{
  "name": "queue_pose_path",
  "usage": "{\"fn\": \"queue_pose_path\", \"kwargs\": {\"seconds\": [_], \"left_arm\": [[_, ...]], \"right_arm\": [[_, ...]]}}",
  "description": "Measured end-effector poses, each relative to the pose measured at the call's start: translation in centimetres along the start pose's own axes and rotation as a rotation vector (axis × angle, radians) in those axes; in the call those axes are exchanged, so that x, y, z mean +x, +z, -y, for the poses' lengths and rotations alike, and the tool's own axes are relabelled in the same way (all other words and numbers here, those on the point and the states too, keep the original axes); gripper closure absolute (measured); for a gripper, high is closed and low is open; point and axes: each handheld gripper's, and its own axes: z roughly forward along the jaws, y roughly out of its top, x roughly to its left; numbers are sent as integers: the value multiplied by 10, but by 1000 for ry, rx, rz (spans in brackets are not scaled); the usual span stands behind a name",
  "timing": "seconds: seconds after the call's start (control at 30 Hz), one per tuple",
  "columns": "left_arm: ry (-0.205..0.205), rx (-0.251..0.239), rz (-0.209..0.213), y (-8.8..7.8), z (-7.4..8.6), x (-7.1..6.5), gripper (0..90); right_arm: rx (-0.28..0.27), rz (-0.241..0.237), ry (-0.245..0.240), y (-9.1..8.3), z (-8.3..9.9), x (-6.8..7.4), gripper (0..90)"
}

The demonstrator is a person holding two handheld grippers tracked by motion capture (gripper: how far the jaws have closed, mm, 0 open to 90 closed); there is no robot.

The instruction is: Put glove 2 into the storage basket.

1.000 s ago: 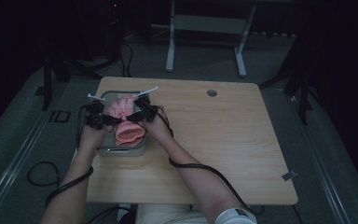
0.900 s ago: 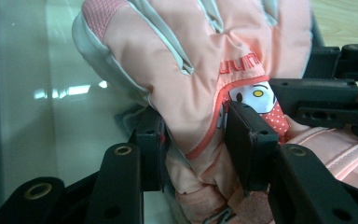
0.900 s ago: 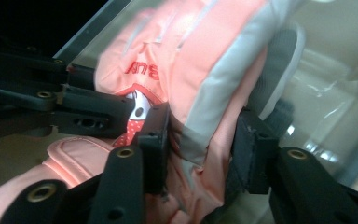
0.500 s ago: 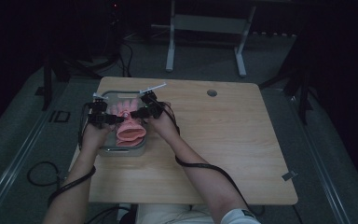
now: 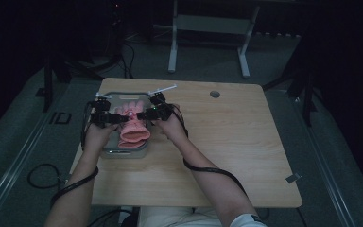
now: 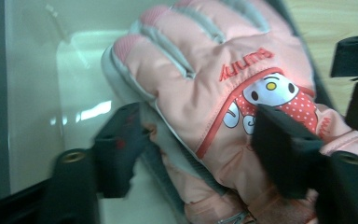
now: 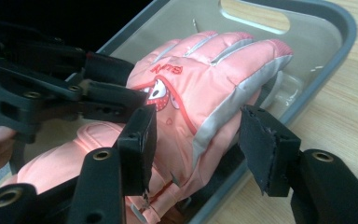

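Straddling pink glove (image 7: 200,88), both tools prob. loose.

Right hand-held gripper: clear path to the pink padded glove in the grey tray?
Probably yes. The right hand-held gripper already straddles the pink padded glove with jaws open, nothing between; the left hand-held gripper sits close alongside.

Glove (image 7: 200,88): padded pink cloth with stitched seams, grey fabric strips and a printed cartoon patch; soft, matt sheen. Tray (image 7: 335,51): smooth grey plastic, its pale floor glossy enough to throw back light. Table (image 5: 227,142): light wood-grain top, matt. Left gripper (image 6: 196,154) and right gripper (image 7: 196,140): matt black plastic jaws faced with rough, dull pads, with metal screw eyelets.
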Motion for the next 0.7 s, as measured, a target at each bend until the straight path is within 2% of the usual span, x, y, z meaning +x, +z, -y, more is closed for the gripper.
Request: {"fn": "queue_pose_path", "kwargs": {"seconds": [0.03,0.1,0.13,0.27,0.37,0.7], "left_arm": [[0,-17,23,-1,0,1,241],[-2,-30,28,-2,1,2,223],[3,-37,25,-3,1,3,165],[11,-66,31,-8,1,4,142],[32,-80,22,-13,0,2,140],[57,-103,31,-25,0,2,124]], "right_arm": [[-9,-1,1,-4,0,-1,464],[-14,0,-2,-5,0,-1,464],[-22,1,-9,-8,-1,-1,464],[-32,-4,-10,-12,-2,-2,464],[-35,-8,-15,-15,-2,-1,464],[-41,-24,-31,-25,-3,0,438]]}}
